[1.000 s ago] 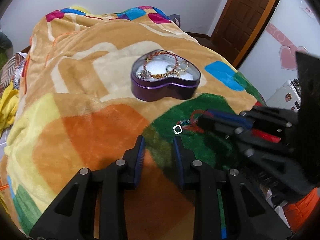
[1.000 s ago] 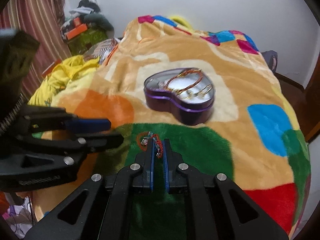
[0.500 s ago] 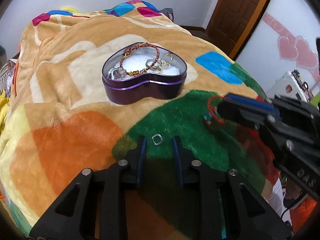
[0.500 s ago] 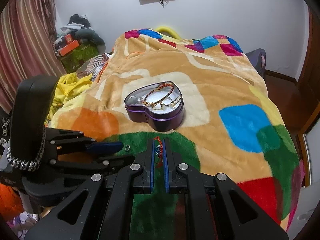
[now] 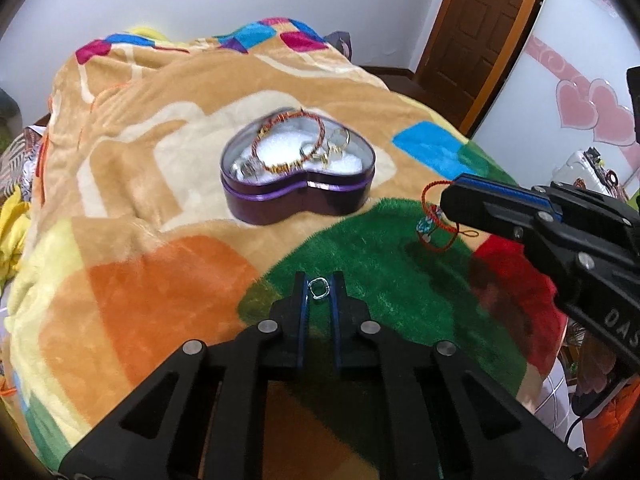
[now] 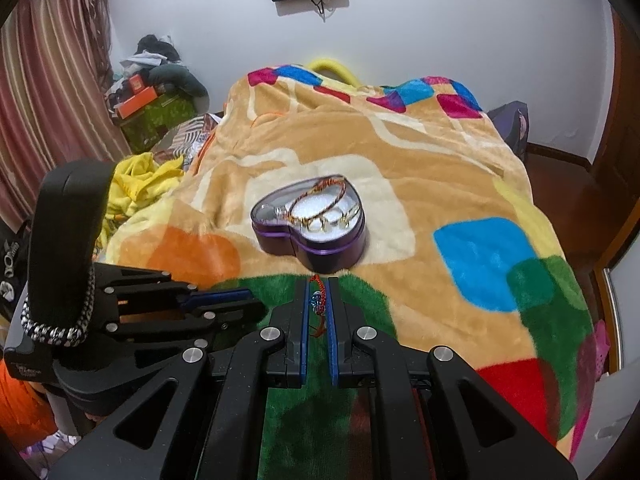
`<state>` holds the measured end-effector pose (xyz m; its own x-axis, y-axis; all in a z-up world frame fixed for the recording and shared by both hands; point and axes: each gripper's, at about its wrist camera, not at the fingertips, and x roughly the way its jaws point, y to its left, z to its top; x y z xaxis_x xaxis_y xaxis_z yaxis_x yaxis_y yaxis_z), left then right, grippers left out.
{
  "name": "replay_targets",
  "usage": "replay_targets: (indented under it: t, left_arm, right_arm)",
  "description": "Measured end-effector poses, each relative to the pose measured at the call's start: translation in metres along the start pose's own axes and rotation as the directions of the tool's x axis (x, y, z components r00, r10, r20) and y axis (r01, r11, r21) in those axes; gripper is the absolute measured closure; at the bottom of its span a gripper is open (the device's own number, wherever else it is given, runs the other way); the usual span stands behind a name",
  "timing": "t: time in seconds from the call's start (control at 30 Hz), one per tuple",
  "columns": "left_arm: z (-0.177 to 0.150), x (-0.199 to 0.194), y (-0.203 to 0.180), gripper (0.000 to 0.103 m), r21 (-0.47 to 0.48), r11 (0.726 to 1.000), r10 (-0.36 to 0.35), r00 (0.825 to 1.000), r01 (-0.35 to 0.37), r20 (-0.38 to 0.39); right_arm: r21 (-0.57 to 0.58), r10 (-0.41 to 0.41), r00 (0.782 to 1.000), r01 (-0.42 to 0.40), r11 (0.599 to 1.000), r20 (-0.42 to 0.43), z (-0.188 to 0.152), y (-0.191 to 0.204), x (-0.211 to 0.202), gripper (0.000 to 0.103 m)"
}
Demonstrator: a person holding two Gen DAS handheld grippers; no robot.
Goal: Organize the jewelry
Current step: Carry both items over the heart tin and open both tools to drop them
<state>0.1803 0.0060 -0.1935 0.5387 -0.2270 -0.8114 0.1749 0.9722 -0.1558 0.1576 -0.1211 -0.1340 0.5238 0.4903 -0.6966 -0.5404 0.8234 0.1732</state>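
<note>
The small silver ring (image 5: pixel 319 289), which lay loose on the green patch of the blanket (image 5: pixel 132 184) a moment ago, now sits pinched between the closed-in fingers of the left hand-held gripper (image 5: pixel 319 292). The red cord bracelet (image 6: pixel 318 300) has risen off the bed with the right hand-held gripper (image 6: pixel 319 308), whose jaws clamp it above the blanket. With both pieces secured, each seems ready to go to the purple heart-shaped tin (image 5: pixel 298 192), which already holds a beaded bracelet and rings.
</note>
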Motion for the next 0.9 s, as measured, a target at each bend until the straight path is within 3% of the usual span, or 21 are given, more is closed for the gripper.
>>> replay_targets:
  t: [0.5,0.9]
  left_arm:
    - [0.039,-0.058,0.015,0.094,-0.025,0.999,0.034,0.983,-0.030,0.182]
    - [0.061,-0.050,0.020,0.094,-0.029,1.000,0.016,0.978,-0.010,0.210]
  right_arm:
    - [-0.020,0.004,0.994,-0.002,1.000,0.110,0.035,0.005,-0.009,0.096]
    - [-0.029,0.016,0.993,-0.012,1.000,0.120,0.048,0.008,0.009,0.096]
